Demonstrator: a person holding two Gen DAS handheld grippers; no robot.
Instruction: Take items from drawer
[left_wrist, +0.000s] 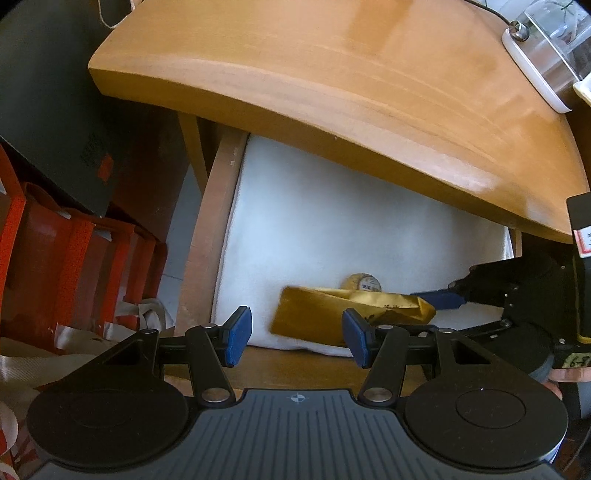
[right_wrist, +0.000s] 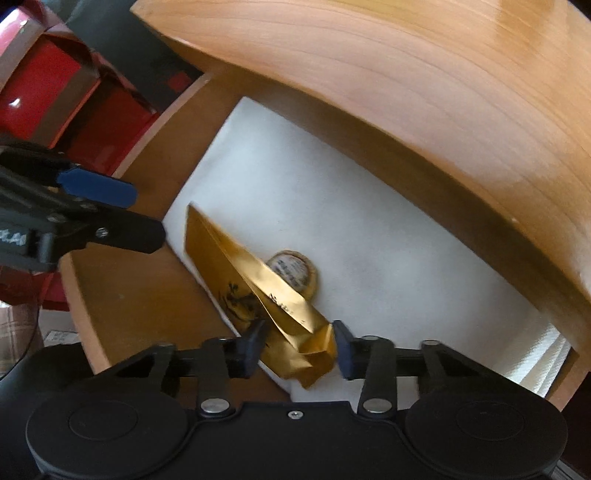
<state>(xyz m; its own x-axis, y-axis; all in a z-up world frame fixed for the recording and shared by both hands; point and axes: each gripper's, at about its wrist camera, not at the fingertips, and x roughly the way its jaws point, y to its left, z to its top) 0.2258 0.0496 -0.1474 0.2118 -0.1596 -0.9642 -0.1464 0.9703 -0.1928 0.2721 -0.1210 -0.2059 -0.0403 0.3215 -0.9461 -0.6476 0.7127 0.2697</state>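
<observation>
The right tongs (right_wrist: 298, 345) pinch the crumpled end of the gold packet (right_wrist: 258, 284), which lies in the open drawer (right_wrist: 122, 295) on its white liner (right_wrist: 388, 258). To lift it well, keep the pinch firm on the foil and draw straight up, clear of the counter (right_wrist: 406, 92) overhanging toward 12 o'clock. The left tongs (left_wrist: 297, 341) hang spread and empty above the drawer's front edge. Inside the drawer, at 1 o'clock of the packet and touching it, sits a small round labelled puck (right_wrist: 295, 273), possibly a wrapped tea cake; the view is too blurred to read it
</observation>
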